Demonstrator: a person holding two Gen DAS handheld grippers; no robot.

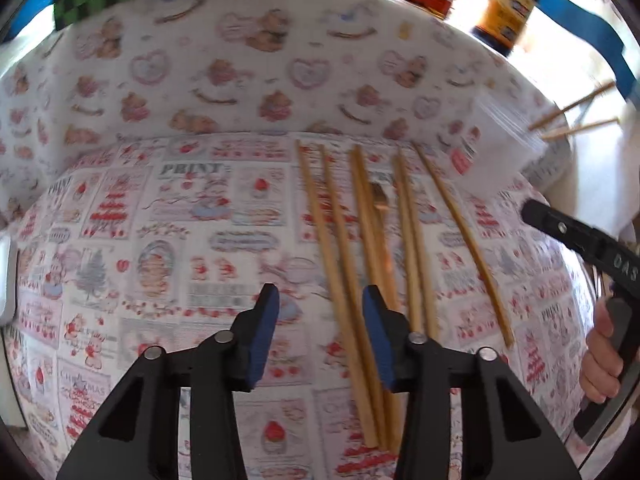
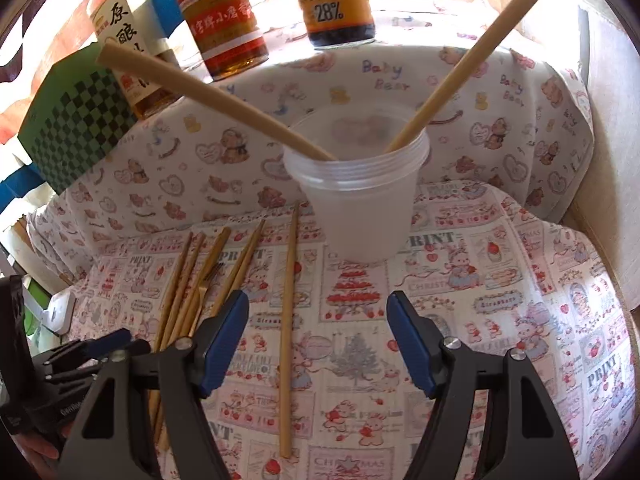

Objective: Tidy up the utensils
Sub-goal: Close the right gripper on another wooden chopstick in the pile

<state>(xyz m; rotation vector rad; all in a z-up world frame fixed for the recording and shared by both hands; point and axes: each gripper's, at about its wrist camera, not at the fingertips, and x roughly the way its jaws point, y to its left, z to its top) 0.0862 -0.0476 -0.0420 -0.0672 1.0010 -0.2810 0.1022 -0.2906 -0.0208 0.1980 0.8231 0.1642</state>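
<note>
Several wooden chopsticks (image 1: 352, 256) and a gold fork (image 1: 380, 200) lie on the printed cloth. My left gripper (image 1: 320, 332) is open and empty, just above the cloth; two chopsticks run between its jaws. A clear plastic cup (image 2: 360, 200) stands at the back with two chopsticks (image 2: 216, 96) leaning in it. My right gripper (image 2: 318, 344) is open and empty, in front of the cup; a single chopstick (image 2: 288, 312) lies between its jaws. The chopstick pile (image 2: 188, 288) and fork (image 2: 208, 280) are to its left. The cup shows blurred in the left wrist view (image 1: 496, 144).
Sauce bottles (image 2: 224, 20) stand along the back edge behind the cup. A green checkered box (image 2: 80, 116) sits at the back left. The right gripper's body and the hand holding it (image 1: 600, 300) are at the right in the left wrist view.
</note>
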